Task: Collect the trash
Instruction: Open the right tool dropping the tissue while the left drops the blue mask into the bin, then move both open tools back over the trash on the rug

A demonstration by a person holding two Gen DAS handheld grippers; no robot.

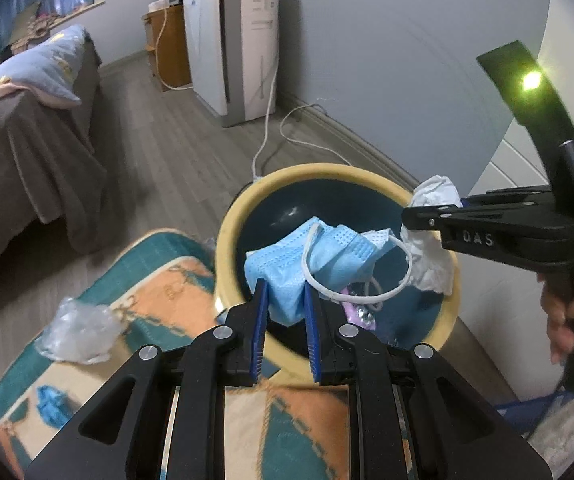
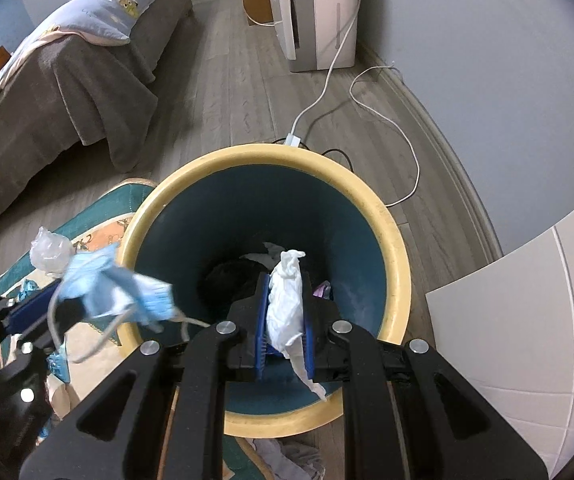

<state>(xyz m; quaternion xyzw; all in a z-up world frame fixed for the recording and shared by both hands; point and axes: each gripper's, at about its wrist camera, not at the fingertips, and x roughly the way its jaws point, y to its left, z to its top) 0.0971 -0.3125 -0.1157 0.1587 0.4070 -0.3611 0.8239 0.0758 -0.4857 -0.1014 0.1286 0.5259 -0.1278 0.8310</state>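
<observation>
Left gripper pinches a crumpled blue face mask, right gripper a white tissue wad, both above the yellow-rimmed teal bin; releasing comes next.

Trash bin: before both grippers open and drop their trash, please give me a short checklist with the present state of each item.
1. Left gripper holds the blue face mask: ok.
2. Right gripper holds the white tissue: ok.
3. Tissue over the trash bin opening: ok.
4. Mask fully over the opening: cannot tell; the views disagree.
5. Mask ear loop free of the right gripper: cannot tell.
6. Room left inside the bin: ok.
</observation>
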